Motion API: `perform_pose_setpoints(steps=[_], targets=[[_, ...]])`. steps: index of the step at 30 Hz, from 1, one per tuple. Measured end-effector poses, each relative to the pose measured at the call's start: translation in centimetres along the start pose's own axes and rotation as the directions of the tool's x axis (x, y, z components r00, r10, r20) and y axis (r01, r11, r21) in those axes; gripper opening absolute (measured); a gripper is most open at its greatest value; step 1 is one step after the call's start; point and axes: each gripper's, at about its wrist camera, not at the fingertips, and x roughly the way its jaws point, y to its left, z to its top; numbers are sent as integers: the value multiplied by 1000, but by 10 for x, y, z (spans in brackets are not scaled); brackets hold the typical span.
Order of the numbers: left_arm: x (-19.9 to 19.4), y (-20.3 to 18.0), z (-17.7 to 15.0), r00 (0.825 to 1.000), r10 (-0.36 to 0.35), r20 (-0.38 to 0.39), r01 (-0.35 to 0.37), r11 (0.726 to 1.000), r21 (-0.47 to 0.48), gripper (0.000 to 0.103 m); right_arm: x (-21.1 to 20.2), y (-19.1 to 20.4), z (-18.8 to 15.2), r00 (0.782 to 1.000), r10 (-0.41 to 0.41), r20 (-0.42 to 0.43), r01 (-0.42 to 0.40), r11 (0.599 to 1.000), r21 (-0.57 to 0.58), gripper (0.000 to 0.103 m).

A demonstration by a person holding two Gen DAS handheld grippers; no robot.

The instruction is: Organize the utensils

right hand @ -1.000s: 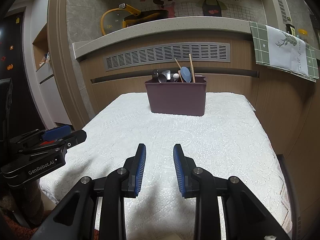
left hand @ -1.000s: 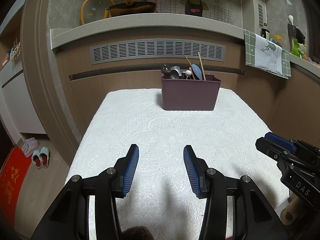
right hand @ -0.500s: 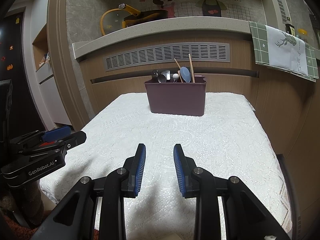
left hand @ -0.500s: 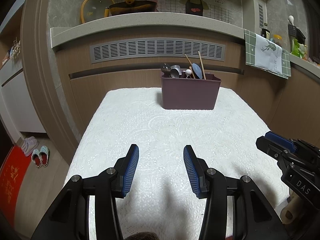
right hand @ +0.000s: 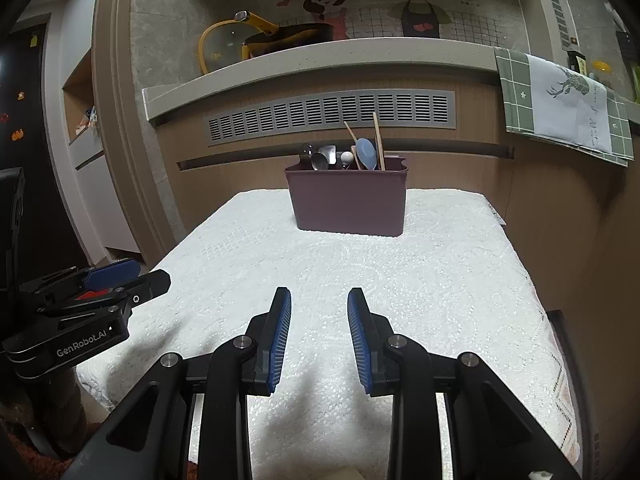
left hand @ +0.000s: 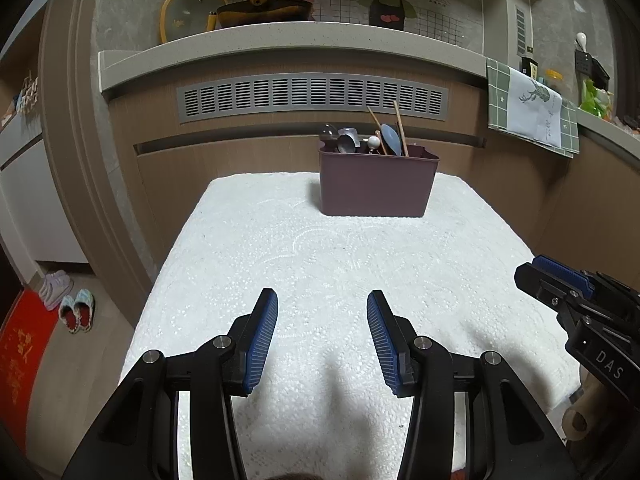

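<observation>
Nearest the cameras, the left gripper (left hand: 322, 332) hangs just above the white lace-textured tablecloth (left hand: 320, 256) with its blue ribbed pads spread wide and nothing between them; the right gripper (right hand: 319, 332) hovers beside it, jaws likewise parted and empty, though less widely. The cloth between the grippers and the far edge carries no loose cutlery. At the far end of the table stands the mauve rectangular plastic utensil bin (right hand: 347, 202), upright, with its load bunched toward the back: metal spoons (right hand: 320, 160), a small white-knobbed piece (right hand: 346, 156), a pale blue spoon-shaped scoop (right hand: 366, 153) and thin wooden chopsticks (right hand: 378, 142) leaning out above the rim. Judging by looks, the spoons are stiff, smooth and likely to slip, so a pinch across a handle just above the rim seems safest; the chopsticks look light and may roll, and want gripping near mid-length. Beyond runs a wood-panelled counter front with a grey slotted vent (left hand: 312, 97).
</observation>
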Motion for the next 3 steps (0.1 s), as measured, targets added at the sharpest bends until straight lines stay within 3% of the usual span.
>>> perform_pose_setpoints(steps=[3], targets=[[2,-1,-1,1000,-16,-8,16,1000,-4,48,-1,0,0,1000,-2,3,2,1000,3,28]])
